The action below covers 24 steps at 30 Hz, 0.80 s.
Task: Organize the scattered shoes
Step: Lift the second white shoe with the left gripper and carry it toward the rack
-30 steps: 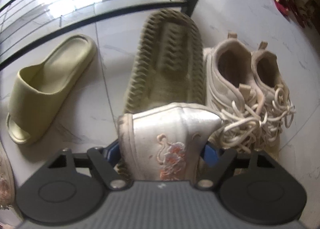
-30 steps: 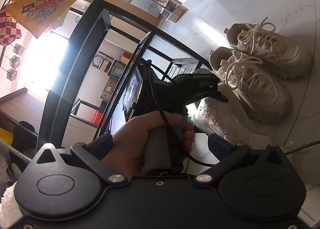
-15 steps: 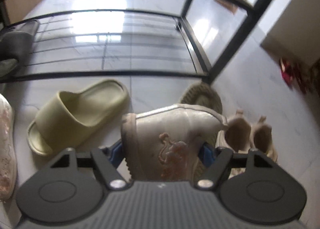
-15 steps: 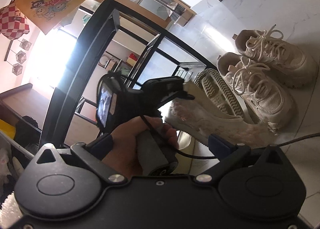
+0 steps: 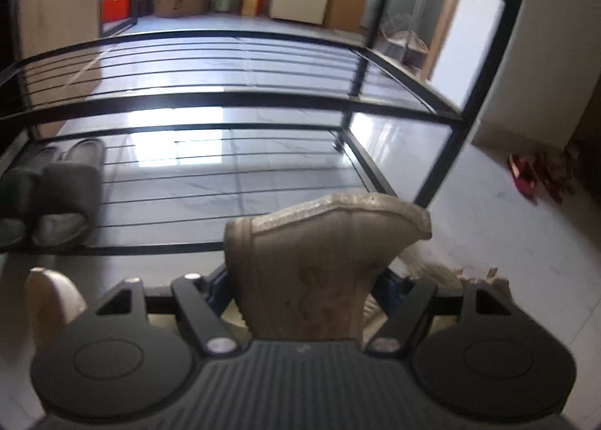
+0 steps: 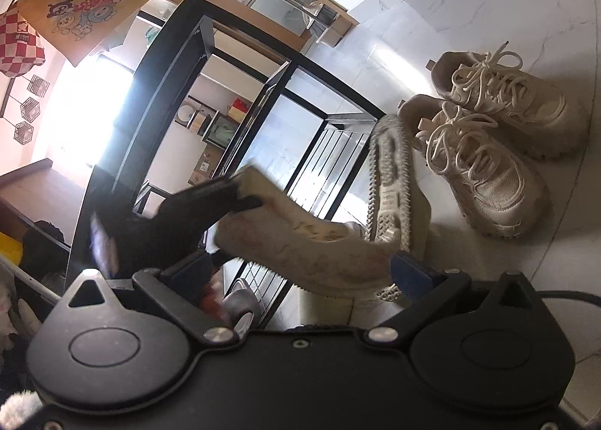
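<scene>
No readable text anywhere; the yellow tote bag [image 6: 90, 5] carries only cartoon figures and blurred red lettering

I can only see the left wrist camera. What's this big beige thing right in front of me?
Observer: A beige slipper. The right wrist camera shows the left gripper pinching one end, up in the air.
Child: Are any shoes on the floor?
Observer: Yes, a pair of cream lace-up sneakers, side by side.
Child: Anything else?
Observer: A ridged-sole slide beside them, its sole showing.
</scene>
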Tool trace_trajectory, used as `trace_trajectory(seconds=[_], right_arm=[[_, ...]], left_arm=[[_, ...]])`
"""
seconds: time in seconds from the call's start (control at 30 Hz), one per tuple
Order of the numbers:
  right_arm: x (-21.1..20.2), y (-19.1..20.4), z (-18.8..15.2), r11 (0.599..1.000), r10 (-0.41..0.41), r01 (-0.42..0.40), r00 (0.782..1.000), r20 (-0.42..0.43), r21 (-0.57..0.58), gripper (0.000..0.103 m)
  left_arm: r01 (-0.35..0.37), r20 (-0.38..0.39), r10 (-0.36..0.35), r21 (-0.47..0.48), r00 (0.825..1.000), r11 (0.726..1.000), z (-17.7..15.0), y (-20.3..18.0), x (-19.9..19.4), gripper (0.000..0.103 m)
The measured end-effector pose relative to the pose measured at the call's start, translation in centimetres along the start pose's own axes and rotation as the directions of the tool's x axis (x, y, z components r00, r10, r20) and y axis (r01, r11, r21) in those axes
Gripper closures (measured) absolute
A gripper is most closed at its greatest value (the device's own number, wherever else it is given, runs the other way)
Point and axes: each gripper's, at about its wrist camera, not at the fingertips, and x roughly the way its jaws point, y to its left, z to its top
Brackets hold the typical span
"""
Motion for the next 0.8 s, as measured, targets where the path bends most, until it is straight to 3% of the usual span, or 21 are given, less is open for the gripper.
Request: trace_trajectory(seconds=[0.23, 0.5, 0.8], right_arm=[[-0.1, 0.3, -0.1, 1.000, -0.014, 0.014, 1.000, 0.007, -0.014, 0.000], [-0.4, 0.8, -0.3, 0.999, -0.043, 0.043, 0.999, 0.020, -0.029, 0.000], [0.1, 2.8, -0.3, 0.986, -0.125, 0.126, 0.992, 0.014, -0.113, 0.000]], left_arm=[[-0.045, 0.071, 0.042, 0.044, 0.997, 0.998, 1.8, 4.9, -4.7, 0.031], [-0.123, 0.140, 0.113, 0.064, 0.984, 0.990, 0.3, 12.4, -11.6, 0.031], [-0.276, 0.084, 0.276, -0.016, 0.957, 0.961, -3.7, 23.1, -16.3, 0.031]])
